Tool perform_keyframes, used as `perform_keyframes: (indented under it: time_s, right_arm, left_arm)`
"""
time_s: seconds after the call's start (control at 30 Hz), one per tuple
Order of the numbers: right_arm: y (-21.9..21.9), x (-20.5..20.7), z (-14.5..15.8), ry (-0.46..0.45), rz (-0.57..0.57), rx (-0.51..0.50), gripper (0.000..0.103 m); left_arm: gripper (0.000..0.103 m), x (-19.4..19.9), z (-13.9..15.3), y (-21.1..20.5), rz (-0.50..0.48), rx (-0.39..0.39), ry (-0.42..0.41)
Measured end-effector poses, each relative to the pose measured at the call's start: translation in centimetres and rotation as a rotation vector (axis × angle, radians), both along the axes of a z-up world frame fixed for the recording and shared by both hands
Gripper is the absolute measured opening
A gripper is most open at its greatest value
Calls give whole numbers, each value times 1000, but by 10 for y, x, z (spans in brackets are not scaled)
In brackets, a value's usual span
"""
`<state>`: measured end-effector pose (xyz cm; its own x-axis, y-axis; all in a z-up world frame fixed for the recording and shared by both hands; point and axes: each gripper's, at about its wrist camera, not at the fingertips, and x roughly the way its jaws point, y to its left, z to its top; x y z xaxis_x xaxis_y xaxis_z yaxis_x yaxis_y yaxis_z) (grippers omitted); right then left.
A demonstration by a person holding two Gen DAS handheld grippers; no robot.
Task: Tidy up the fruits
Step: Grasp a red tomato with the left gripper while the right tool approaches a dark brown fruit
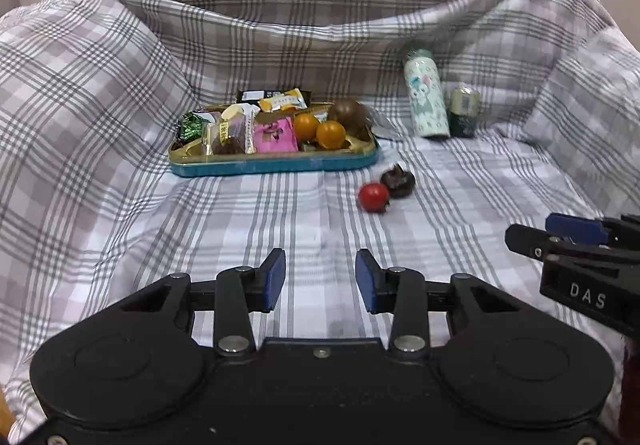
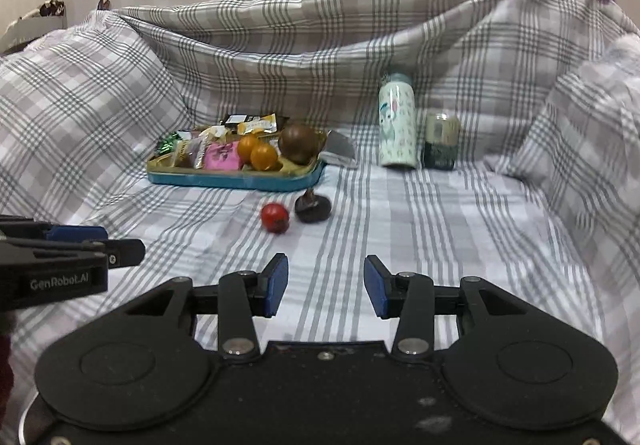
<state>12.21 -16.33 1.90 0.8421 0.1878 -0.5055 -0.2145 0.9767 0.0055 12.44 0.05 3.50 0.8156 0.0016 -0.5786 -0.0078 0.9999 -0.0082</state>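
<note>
With the jaws of both the left gripper and right gripper released, a hasty pinch may roll the red cherry tomato across the soft checked cloth, away from the tin tray.

One teal tray sat on one checked cloth. In it were two orange fruits, one brown round fruit and several wrapped snacks, too jumbled to count. On the cloth lay one red fruit and one dark fruit. One bottle and one jar stood behind.
</note>
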Motion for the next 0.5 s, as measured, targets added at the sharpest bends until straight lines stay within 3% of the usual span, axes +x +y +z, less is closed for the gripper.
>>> perform_keyframes:
  time_s: [0.13,0.5]
  right_arm:
    - [2,24,2,-24,-33,-25,44]
    - [3,97,3,40,-38,45,44]
  left_arm:
    - [47,25,0,5,8,-20,10]
    - [47,66,-11,-3,-15,27,27]
